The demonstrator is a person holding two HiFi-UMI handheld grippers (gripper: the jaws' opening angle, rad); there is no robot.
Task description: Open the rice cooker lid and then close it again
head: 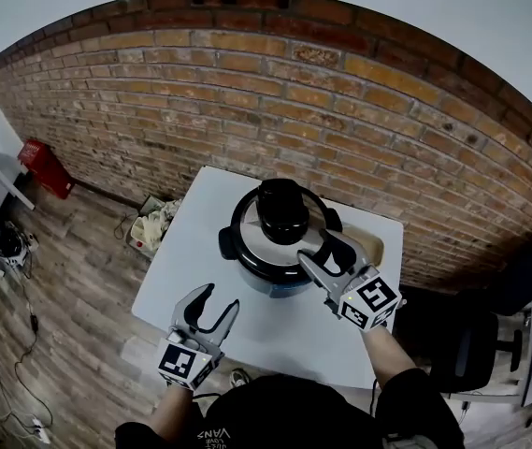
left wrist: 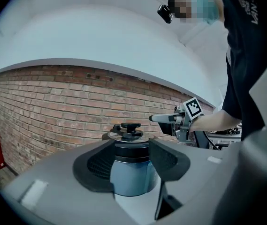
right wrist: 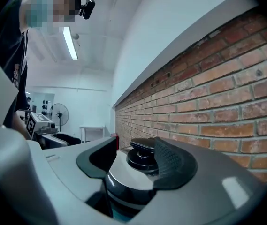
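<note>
Cooker [head: 267, 267] sits mid-frame in the head view, on the white table [head: 191, 269] in front of the brick wall, with its lid [head: 258, 249] down and the black knob [head: 282, 210] on top. Your right claw [head: 326, 253] is over the lid's right edge. Its jaws are wide apart and hold nothing. In the right gripper view the knob shows just beyond the gap, partly behind the right-hand jaw. Your left claw [head: 217, 307] is at the lower left, well clear of the cooker, also spread open and empty.

The step in hand looks like getting onto the knob. Centre it in the gap first, since right now it sits off to the right-hand jaw's side. Go in level and low enough to catch the knob's stem under its cap, then close firmly before lifting.

Lift straight up so the lid's rim clears the pot without dragging. If the cooker wants to slide on the smooth table, bring the left claw up against its side to steady it.
</note>
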